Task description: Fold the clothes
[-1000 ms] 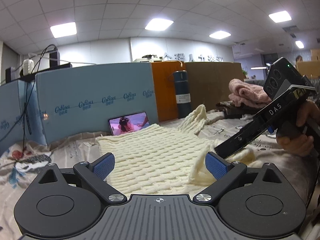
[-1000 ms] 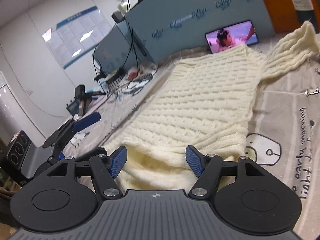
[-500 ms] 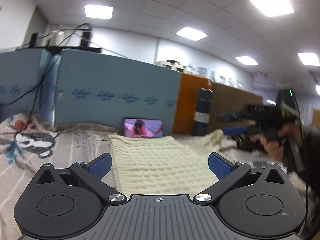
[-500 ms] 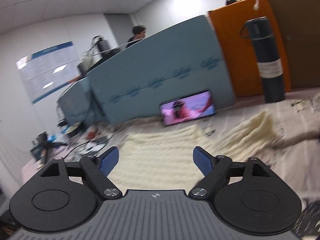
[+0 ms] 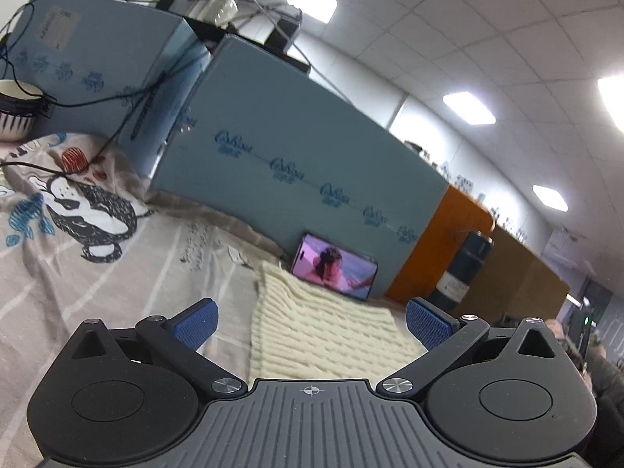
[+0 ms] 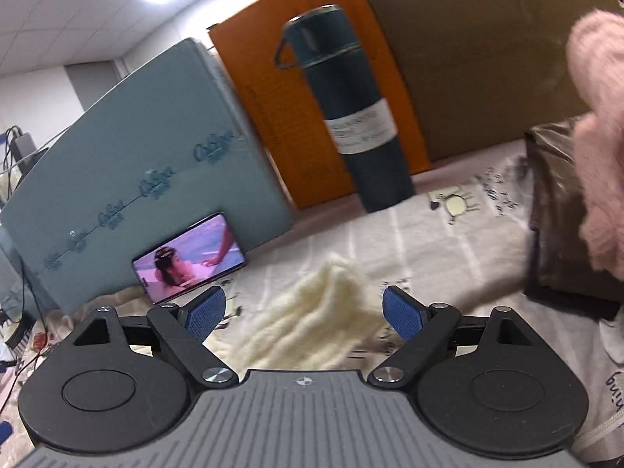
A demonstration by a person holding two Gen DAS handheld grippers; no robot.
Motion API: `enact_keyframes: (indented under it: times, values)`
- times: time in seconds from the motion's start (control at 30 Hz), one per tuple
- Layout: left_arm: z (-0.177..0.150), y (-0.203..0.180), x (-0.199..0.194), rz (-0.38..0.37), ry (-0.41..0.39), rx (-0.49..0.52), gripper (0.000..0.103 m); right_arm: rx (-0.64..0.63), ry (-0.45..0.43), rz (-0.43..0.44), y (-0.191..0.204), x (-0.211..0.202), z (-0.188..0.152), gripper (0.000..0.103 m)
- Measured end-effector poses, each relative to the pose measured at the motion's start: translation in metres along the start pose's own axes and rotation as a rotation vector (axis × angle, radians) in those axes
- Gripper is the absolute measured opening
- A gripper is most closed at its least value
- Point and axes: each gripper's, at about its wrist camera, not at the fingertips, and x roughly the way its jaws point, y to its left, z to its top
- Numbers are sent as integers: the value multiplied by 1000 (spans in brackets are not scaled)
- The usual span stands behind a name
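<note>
Right wrist view shows the right gripper with fingers spread and empty around the cream sweater's sleeve, probably lined up for a grasp to fold it inward; the left gripper likewise hovers released over the sweater body lying flat on the table, with the phone propped farther back.

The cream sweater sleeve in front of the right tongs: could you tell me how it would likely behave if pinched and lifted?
The sleeve looks like soft chunky knit, bunched in loose folds, so it would probably droop. Its ribbed yarn likely grips the pads rather than slipping.
</note>
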Motion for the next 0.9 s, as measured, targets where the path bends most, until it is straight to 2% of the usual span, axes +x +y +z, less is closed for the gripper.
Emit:
enact_keyframes:
  times: [0.1,0.23,0.3,0.4,0.47,0.53,0.6,0.77,0.8,0.87,0.9]
  values:
    - [0,5,-5,9,-32,-21,103,-8,-55,-57,-7,-6,-3,87]
    - [0,10,-2,7,-21,-44,103,9,-159,-92,-15,-21,-3,87]
    - [0,10,-1,7,-16,-43,103,-24,-146,-66,-20,-22,0,87]
    - [-1,11,0,0,-10,-46,103,-113,-15,25,-27,-14,4,87]
    - [-1,12,1,7,-2,-48,103,-138,7,74,-32,-15,5,88]
    - [-1,13,3,7,4,-55,103,-86,15,68,-41,-11,7,90]
    - [-1,14,5,4,9,-61,103,-63,42,27,-45,-4,5,90]
    - [-1,15,6,3,14,-70,103,-86,66,12,-40,10,-1,89]
    - [-1,15,7,5,15,-71,103,-80,59,25,-40,10,-1,85]
    - [-1,15,7,7,16,-73,103,-62,45,72,-40,10,-1,69]
    - [-1,16,7,8,17,-74,103,-51,40,105,-41,9,-1,49]
